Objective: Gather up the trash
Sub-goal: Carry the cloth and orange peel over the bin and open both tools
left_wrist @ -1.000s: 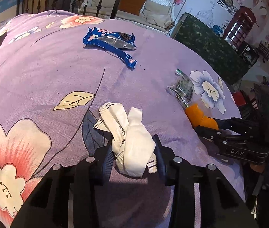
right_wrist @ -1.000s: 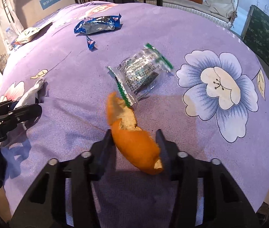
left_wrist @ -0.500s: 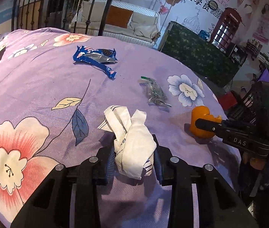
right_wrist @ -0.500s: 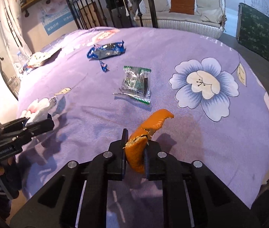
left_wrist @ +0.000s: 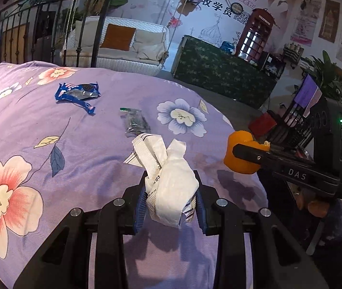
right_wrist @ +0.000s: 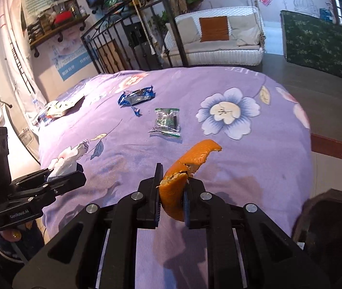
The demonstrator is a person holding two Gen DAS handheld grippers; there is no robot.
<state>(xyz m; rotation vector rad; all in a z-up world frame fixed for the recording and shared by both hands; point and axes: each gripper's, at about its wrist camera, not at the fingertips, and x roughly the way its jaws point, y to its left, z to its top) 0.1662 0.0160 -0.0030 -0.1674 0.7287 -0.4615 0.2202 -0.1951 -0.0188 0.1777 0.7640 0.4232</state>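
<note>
A crumpled white wrapper (left_wrist: pixel 171 180) sits pinched between the two fingers of the left tool (left_wrist: pixel 171 202), its twisted upper end sticking up past the fingertips, lifted clear of the purple flowered bedspread (left_wrist: pixel 50 120). From the right wrist view the same wrapper shows as a white wad (right_wrist: pixel 62 166) in the left tool at the lower left. The right tool (right_wrist: pixel 172 197) is closed tight on a piece of orange peel (right_wrist: pixel 185 166); the peel curves up and to the right beyond the fingertips and hangs above the bedspread near its near edge. In the left wrist view that peel (left_wrist: pixel 241 151) appears at the right, clamped in the black right tool marked "DAS".

Left lying on the bedspread are a clear packet with green ends (right_wrist: pixel 167 122), just beyond the peel, and a blue snack wrapper (right_wrist: pixel 136 96) farther back, well apart from both tools. A pale packet (right_wrist: pixel 57 107) lies at the far left edge of the bed. Behind the bed stand a black metal railing (right_wrist: pixel 127 41) and a white wicker sofa (right_wrist: pixel 219 50) with an orange cushion
</note>
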